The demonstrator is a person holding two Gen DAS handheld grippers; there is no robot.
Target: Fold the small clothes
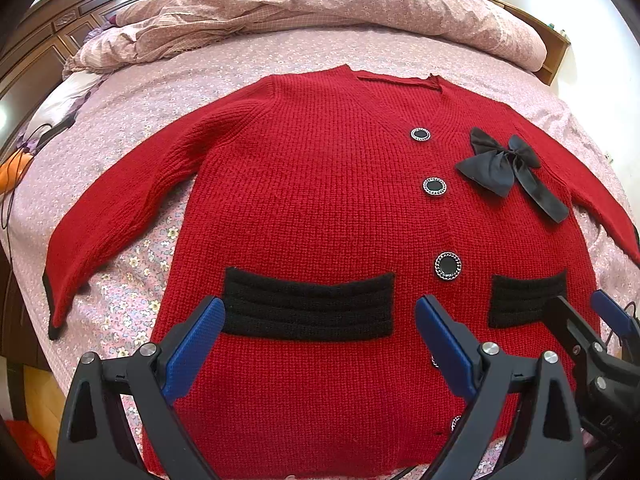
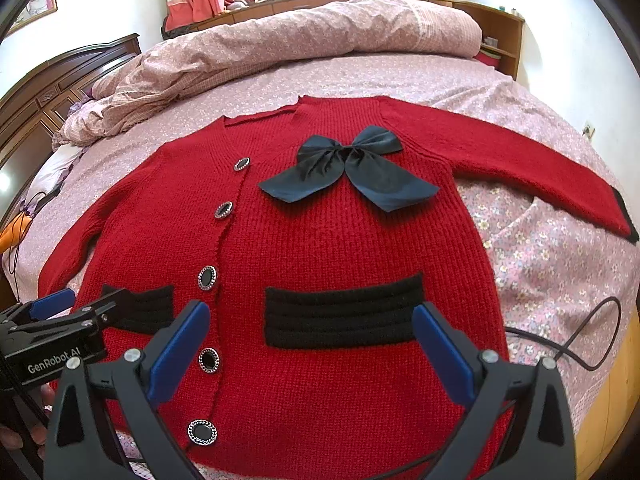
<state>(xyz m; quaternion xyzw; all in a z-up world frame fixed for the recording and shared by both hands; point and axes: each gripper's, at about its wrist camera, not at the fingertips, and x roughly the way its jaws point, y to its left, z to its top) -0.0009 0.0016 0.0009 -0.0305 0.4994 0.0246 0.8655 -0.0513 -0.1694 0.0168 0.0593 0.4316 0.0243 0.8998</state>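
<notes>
Pink flowered bedding [image 1: 320, 56] is spread under a red cardigan [image 1: 320, 200], which is laid flat, front up, sleeves out. A black bow [image 2: 348, 168] is pinned near the neck. Both the left claw [image 1: 320, 320] and right claw [image 2: 312, 328] are held wide apart above the hem, with nothing pinched.
</notes>
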